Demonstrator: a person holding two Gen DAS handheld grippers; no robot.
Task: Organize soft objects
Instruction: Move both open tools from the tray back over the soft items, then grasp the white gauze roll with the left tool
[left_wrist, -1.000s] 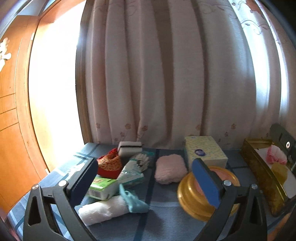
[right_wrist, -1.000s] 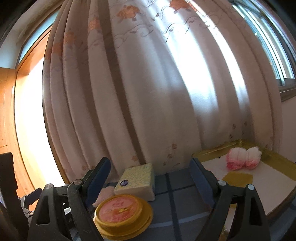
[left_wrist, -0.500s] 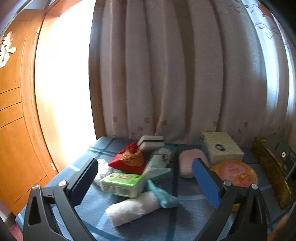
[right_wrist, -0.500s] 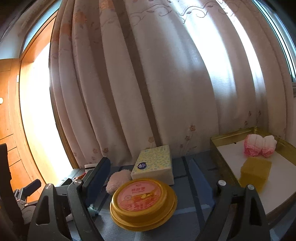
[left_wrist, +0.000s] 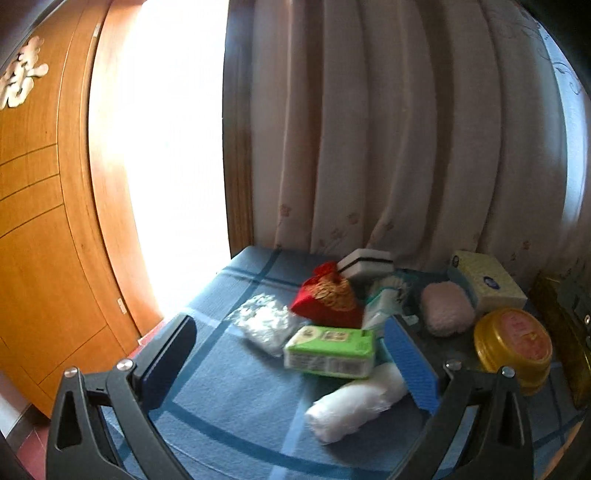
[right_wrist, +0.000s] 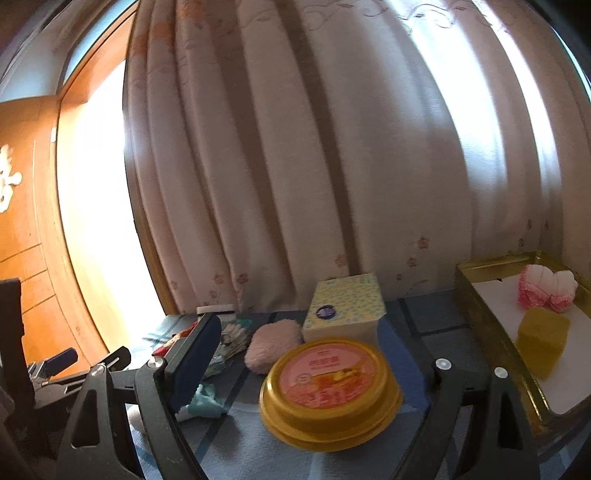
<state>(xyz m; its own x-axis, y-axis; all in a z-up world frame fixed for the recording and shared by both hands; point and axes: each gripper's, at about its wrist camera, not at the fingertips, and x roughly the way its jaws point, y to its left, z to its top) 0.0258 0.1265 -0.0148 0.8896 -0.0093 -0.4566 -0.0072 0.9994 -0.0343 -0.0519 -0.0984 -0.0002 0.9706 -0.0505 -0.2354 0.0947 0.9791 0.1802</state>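
My left gripper (left_wrist: 291, 363) is open and empty above a pile on the blue checked cloth (left_wrist: 229, 413): a white rolled towel (left_wrist: 354, 402), a green wipes pack (left_wrist: 330, 350), a red embroidered pouch (left_wrist: 327, 297), a clear plastic bag (left_wrist: 264, 321) and a pink fluffy pad (left_wrist: 447, 308). My right gripper (right_wrist: 314, 362) is open and empty over a yellow round tub (right_wrist: 328, 387). The pink pad (right_wrist: 271, 343) lies behind the tub. A gold tray (right_wrist: 480, 321) at the right holds a pink-white soft item (right_wrist: 546, 290) and a yellow sponge (right_wrist: 541, 332).
A yellow tissue box (right_wrist: 345, 306) stands by the curtain (right_wrist: 332, 147), also in the left wrist view (left_wrist: 487, 282). A white box with a dark band (left_wrist: 365, 262) sits behind the pouch. A wooden door (left_wrist: 40, 221) is at the left. The yellow tub (left_wrist: 513, 341) is at right.
My left gripper has swung left, so the pile sits further right in its view. My right gripper has dipped and turned left, bringing the tub and tray closer.
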